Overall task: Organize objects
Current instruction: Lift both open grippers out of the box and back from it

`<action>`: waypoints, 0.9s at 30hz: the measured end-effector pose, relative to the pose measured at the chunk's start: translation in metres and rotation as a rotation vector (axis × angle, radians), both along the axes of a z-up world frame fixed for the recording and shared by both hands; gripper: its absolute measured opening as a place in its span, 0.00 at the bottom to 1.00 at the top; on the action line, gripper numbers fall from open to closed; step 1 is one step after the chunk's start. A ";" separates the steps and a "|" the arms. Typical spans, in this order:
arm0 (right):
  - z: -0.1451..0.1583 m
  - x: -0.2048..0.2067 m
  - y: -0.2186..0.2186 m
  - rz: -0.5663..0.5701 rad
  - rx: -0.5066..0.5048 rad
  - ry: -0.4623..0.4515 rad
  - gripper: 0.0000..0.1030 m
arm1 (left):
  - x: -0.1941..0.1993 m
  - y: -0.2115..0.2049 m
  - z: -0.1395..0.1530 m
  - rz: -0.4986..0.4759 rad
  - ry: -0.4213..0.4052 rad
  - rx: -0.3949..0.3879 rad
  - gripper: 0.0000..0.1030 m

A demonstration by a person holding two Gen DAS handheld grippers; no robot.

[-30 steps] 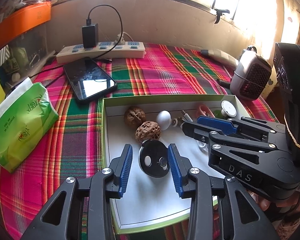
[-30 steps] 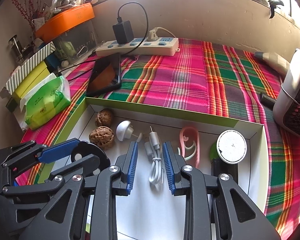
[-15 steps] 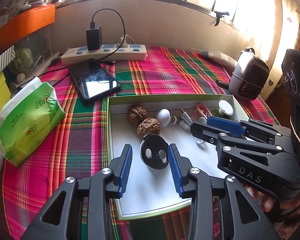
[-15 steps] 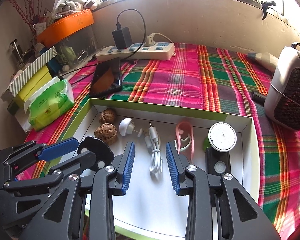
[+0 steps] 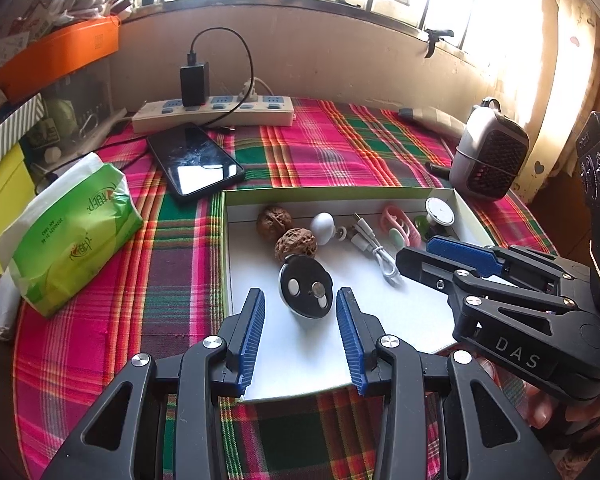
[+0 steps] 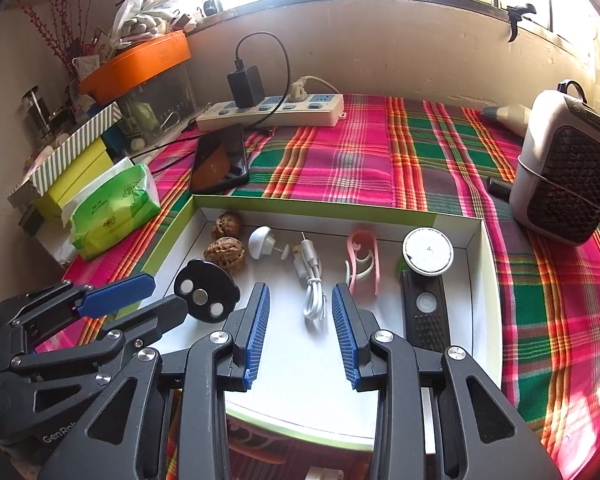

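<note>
Both handheld grippers are hanging over a shallow white box (image 6: pixel 476 280) on a plaid tablecloth (image 6: pixel 340 168), and both are empty. The left gripper (image 5: pixel 300 320) is standing with its jaws parted, its blue pads flanking but not touching a black round disc (image 5: pixel 306 290) that is lying on the box floor. The right gripper (image 6: pixel 300 320) is likewise parted with nothing gripped, a coiled white cable (image 6: pixel 312 284) lying just ahead between its pads.

Beyond them the box is holding two walnuts (image 6: pixel 224 248), a white knob (image 6: pixel 261 242), a pink clip (image 6: pixel 362 266), a round white tin (image 6: pixel 428 250) and a black remote (image 6: pixel 424 312). Outside it, a phone (image 5: pixel 196 164), a green tissue pack (image 5: pixel 72 236), a power strip (image 6: pixel 272 114) and a small heater (image 6: pixel 568 184) are resting on the cloth.

The two tools are working close together and could knock one another, or nudge the disc into the walnuts if lowered carelessly.

"DAS" is readable on the right gripper's body, and "GenRob" partly on the left's; the tissue pack's printing is too small to read.
</note>
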State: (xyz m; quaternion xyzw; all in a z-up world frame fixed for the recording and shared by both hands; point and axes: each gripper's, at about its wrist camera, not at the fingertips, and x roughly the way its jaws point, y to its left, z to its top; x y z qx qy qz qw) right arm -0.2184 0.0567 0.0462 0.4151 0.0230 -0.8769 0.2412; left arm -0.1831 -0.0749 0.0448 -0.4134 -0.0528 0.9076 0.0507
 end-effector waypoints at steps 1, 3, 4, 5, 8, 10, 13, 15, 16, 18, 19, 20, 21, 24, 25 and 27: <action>0.001 0.002 0.001 -0.003 -0.003 0.001 0.33 | 0.002 0.000 0.000 0.002 0.000 0.000 0.34; 0.001 0.007 0.003 -0.009 -0.011 0.002 0.33 | 0.006 0.000 0.002 0.005 0.003 0.001 0.34; 0.002 0.009 0.003 -0.011 -0.014 0.003 0.33 | 0.008 0.000 0.003 0.004 0.006 0.001 0.34; 0.002 0.012 0.004 -0.012 -0.015 0.006 0.33 | 0.010 0.000 0.003 0.003 0.009 0.000 0.34; 0.005 0.022 0.007 -0.018 -0.016 0.023 0.33 | 0.017 0.000 0.005 0.005 0.014 -0.001 0.34; 0.007 0.028 0.009 -0.023 -0.020 0.033 0.33 | 0.022 0.001 0.006 0.008 0.020 -0.003 0.34; 0.009 0.039 0.012 -0.030 -0.025 0.045 0.33 | 0.031 0.001 0.009 0.008 0.035 -0.002 0.34; 0.010 0.044 0.016 -0.038 -0.029 0.052 0.33 | 0.036 0.002 0.010 0.009 0.043 -0.004 0.34; 0.011 0.047 0.017 -0.043 -0.032 0.057 0.33 | 0.039 0.002 0.011 0.009 0.045 -0.006 0.34; 0.013 0.054 0.021 -0.050 -0.042 0.064 0.33 | 0.045 0.004 0.011 0.010 0.053 -0.005 0.34; 0.014 0.057 0.023 -0.055 -0.044 0.068 0.33 | 0.047 0.004 0.011 0.007 0.054 -0.004 0.34; 0.014 0.060 0.024 -0.057 -0.045 0.071 0.33 | 0.050 0.005 0.011 0.006 0.056 -0.002 0.34; 0.014 0.063 0.025 -0.058 -0.043 0.072 0.33 | 0.053 0.005 0.011 0.003 0.059 0.000 0.34; 0.012 0.074 0.028 -0.059 -0.031 0.079 0.33 | 0.059 0.006 0.009 -0.004 0.058 0.008 0.34; 0.011 0.077 0.030 -0.062 -0.025 0.083 0.33 | 0.061 0.006 0.008 -0.007 0.056 0.012 0.34; 0.010 0.083 0.033 -0.068 -0.021 0.088 0.33 | 0.065 0.006 0.006 -0.006 0.053 0.020 0.34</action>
